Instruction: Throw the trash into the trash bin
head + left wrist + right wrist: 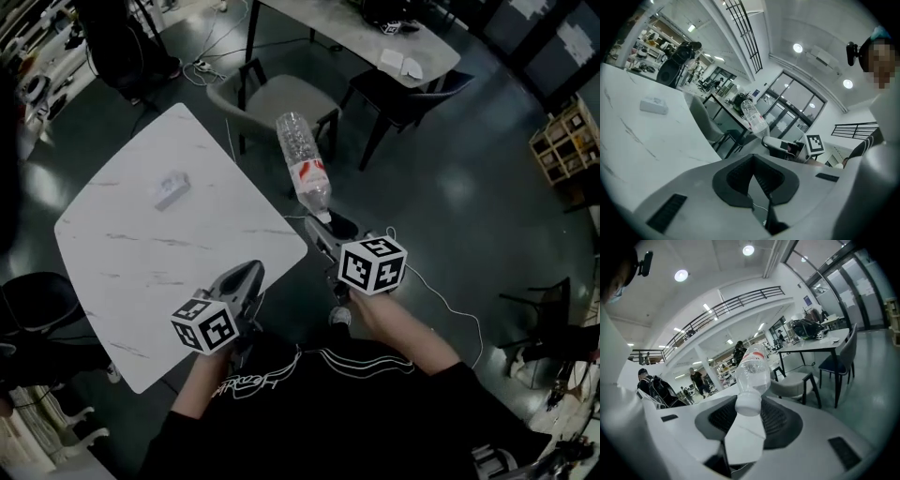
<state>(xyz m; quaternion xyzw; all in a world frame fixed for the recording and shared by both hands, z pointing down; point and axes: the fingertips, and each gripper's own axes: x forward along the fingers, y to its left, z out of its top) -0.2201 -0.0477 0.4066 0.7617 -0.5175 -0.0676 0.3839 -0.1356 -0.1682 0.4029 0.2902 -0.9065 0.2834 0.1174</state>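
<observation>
Carefully carry plastic bottle (pixel 302 159) steady, right gripper (pixel 325 236) clamped on its cap end, left gripper (pixel 251 274) closed and empty; no trash bin in sight

Plastic bottle (pixel 302 159) gripped at its cap by right gripper (pixel 323 228), left gripper (pixel 247 276) held at edge of white table (pixel 141 253)

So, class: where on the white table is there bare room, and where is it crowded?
The table is bare nearly all over; only a small white packet lies toward its far side. Crowded: by its right corner, where the left gripper and the right gripper with the bottle hang.
</observation>
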